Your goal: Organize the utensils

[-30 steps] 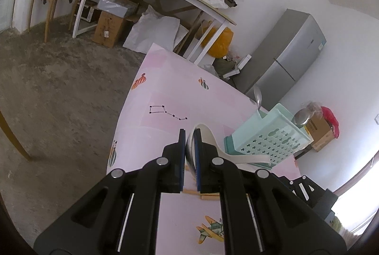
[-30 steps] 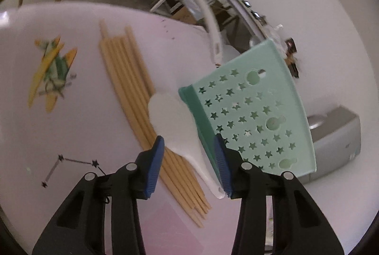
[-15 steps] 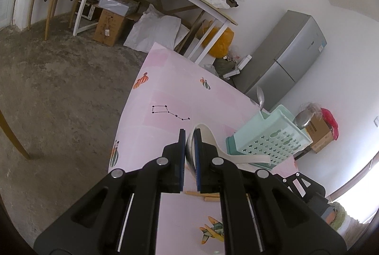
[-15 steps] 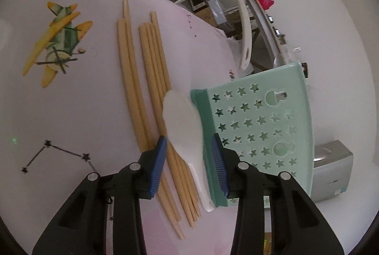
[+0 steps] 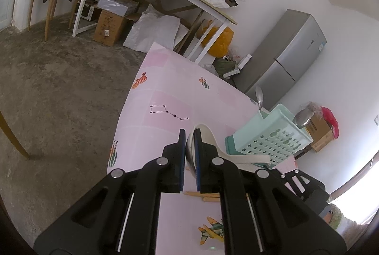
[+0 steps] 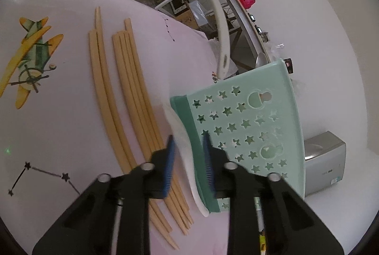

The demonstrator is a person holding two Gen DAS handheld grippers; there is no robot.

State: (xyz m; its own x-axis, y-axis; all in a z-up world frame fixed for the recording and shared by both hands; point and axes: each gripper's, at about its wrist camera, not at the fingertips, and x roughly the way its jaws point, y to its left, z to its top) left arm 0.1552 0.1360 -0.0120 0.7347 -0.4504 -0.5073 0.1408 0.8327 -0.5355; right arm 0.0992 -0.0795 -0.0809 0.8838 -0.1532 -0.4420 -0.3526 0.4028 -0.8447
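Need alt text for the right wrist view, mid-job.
The right claw, open, straddles a white ceramic spoon lying against the mint-green star-perforated plastic basket. Pale wooden chopsticks lie to their left on the pink printed tablecloth.

The mint-green plastic caddy pierced with star holes (image 6: 255, 127) looks smooth and faintly satin, with a darker green base band. The white ladle-shaped spoon (image 5: 236, 155) has a smooth, softly glossy plastic or ceramic look; which one cannot be told. The pale bamboo-like chopsticks (image 6: 132, 98) appear matt and dry. The pink printed table covering (image 5: 165, 98) is smooth with a slight sheen. Far off, the grey fridge (image 5: 286, 58) looks brushed metal, and the floor (image 5: 59, 79) rough concrete.
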